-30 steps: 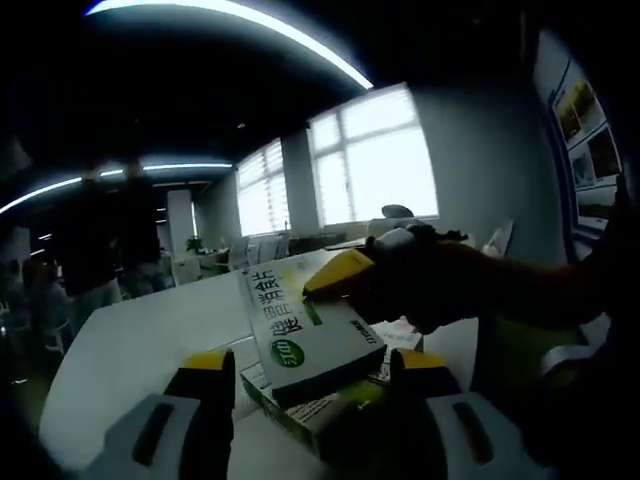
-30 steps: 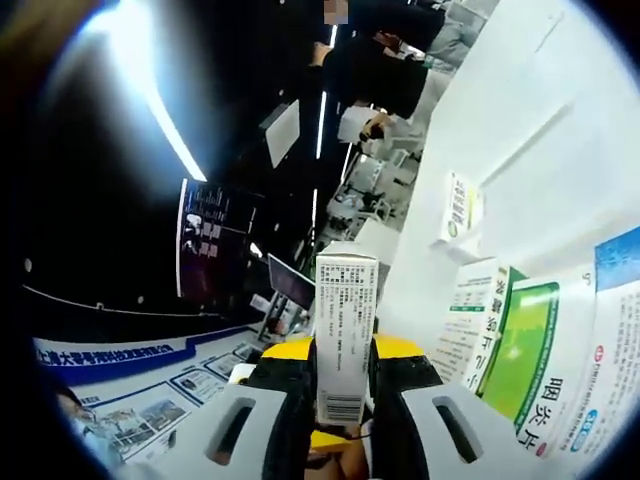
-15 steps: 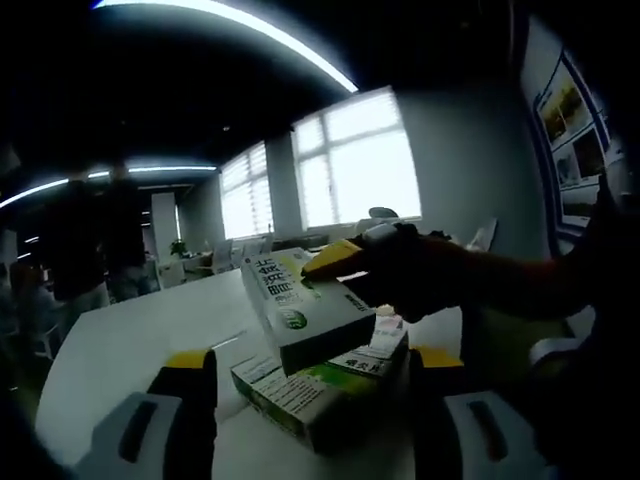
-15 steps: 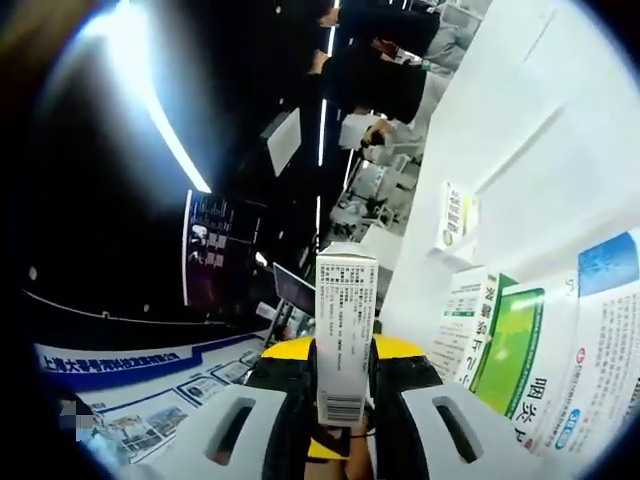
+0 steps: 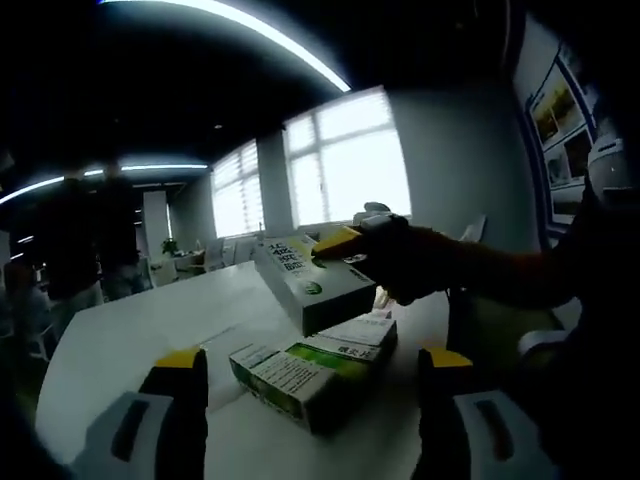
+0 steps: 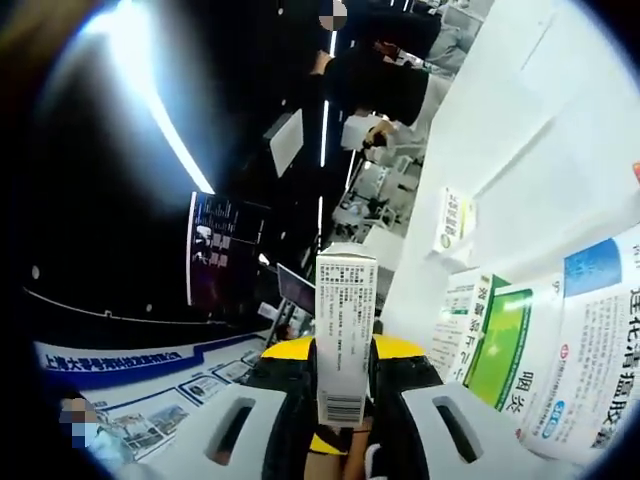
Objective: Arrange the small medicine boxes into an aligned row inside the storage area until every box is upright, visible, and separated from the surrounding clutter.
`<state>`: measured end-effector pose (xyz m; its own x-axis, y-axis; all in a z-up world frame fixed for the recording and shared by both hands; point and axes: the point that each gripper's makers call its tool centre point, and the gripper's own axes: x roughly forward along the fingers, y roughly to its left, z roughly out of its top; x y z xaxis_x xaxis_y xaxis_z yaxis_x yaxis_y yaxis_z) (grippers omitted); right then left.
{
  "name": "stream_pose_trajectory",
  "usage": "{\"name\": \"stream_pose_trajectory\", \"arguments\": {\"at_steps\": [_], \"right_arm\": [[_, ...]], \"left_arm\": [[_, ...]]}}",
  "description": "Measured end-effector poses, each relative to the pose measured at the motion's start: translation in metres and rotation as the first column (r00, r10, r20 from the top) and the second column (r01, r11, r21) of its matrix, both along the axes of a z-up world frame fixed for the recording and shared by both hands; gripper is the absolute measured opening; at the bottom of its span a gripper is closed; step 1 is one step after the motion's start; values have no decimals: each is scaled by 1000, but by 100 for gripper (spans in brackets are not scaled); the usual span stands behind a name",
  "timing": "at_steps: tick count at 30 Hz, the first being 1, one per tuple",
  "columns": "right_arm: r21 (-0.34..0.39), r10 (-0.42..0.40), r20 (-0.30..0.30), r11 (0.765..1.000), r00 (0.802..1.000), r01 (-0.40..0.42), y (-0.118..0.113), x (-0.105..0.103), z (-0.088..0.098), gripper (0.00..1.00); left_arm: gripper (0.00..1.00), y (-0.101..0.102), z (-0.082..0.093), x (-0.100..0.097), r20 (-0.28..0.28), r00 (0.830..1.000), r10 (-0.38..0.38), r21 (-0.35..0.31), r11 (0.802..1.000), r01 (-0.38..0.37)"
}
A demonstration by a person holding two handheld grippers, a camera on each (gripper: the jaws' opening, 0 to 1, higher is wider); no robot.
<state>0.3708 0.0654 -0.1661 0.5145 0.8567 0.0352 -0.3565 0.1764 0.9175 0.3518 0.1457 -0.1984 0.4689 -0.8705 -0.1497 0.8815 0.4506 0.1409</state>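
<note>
My right gripper (image 6: 342,385) is shut on a narrow white medicine box (image 6: 346,330), held end-up between its jaws. In the left gripper view that right gripper (image 5: 372,250) reaches in from the right, carrying the white and green box (image 5: 312,283) above the white table (image 5: 130,335). Under it a green and white box (image 5: 300,385) lies flat, with another flat box (image 5: 362,335) behind it. My left gripper (image 5: 312,360) stands open just short of them, gripping nothing. The right gripper view shows a green box (image 6: 495,345), a blue and white box (image 6: 600,335) and a small upright box (image 6: 455,220) on the table.
People stand in the background at the table's far side (image 5: 80,260). Bright windows (image 5: 345,160) lie beyond the table. Posters hang on the wall (image 6: 130,385). Bare white tabletop (image 6: 540,110) stretches past the boxes.
The held box has moved up and farther from my left gripper, off the flat boxes. My left jaws stand a little wider. The right gripper's hold is unchanged.
</note>
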Motion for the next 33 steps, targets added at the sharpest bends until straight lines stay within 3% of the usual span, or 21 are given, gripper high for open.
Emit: {"name": "stream_pose_trajectory", "arguments": {"at_steps": [13,23,33], "right_arm": [[2,-13,2,1000,1000,13,-20,-3,-2,18],[7,-25,1,1000,1000,25,-32,-7,-2,18],[16,-43,4,999,999,43,-46,-8,10,18]], "left_arm": [[99,21,-3,-7,0,1000,7,-8,1000,-7],[100,39,-4,-9,5,999,33,-1,999,-33],[100,50,-1,-19,13,999,45,0,999,-45]]}}
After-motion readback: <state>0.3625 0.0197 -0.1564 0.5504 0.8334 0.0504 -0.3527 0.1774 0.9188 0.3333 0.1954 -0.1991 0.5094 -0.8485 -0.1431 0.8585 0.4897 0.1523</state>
